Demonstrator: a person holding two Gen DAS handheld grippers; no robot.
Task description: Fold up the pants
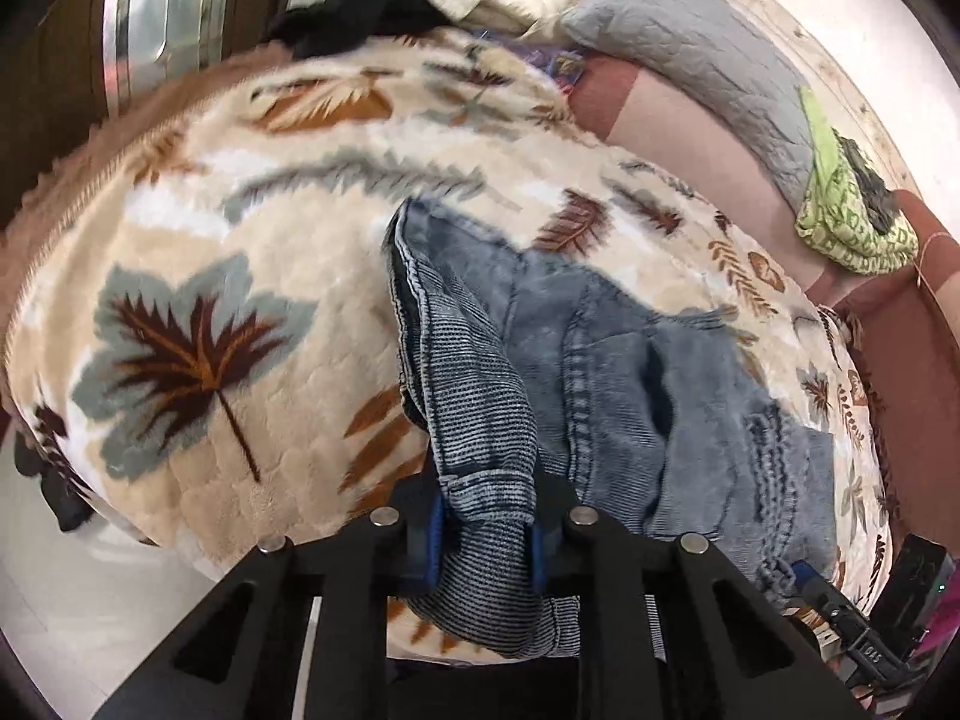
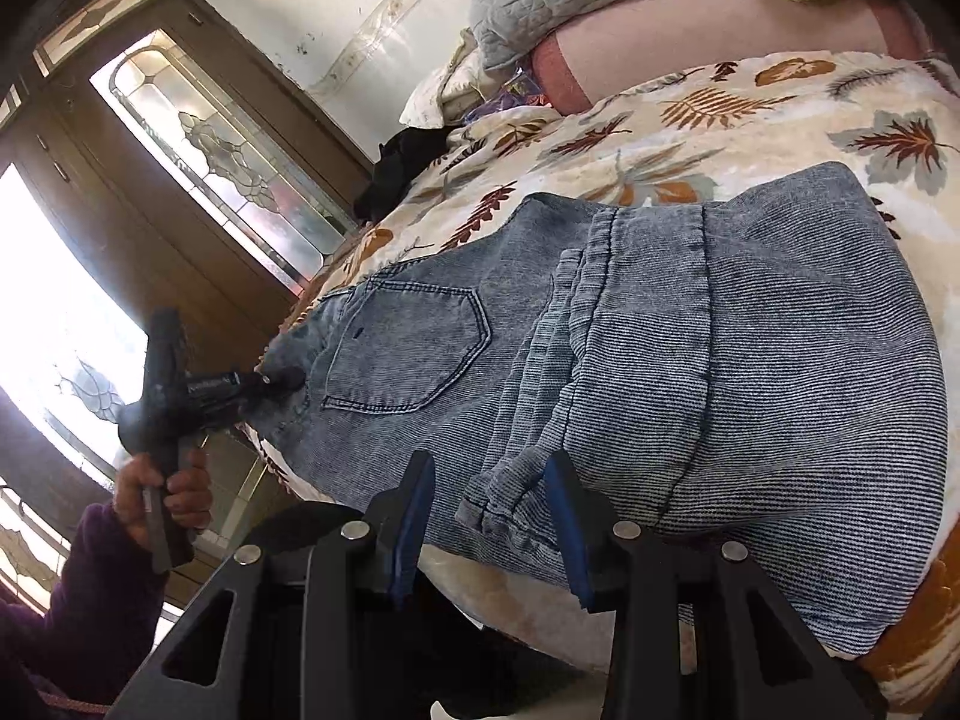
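Jaws of both grippers at the hem ends of the pants — left clamped, right apart.

Left gripper (image 1: pixel 486 531) has its jaws clamped on a bunched cuff of the pants (image 2: pixel 690 348), which lie on the leaf-print blanket (image 1: pixel 198 276) of the bed, stretching ahead of and to the right of those jaws. Right gripper (image 2: pixel 489 516) hovers with its jaws apart on either side of a rolled hem edge, cloth between them but not yet pinched, as far as I can tell. Judging by the folds, this denim is soft and limp yet fairly weighty — it should drape and sag rather than hold a line, and is unlikely to slip from rubber pads. Thick stitched hems and the waistband near the back pocket (image 2: pixel 408 348) look the firmest places to grip.
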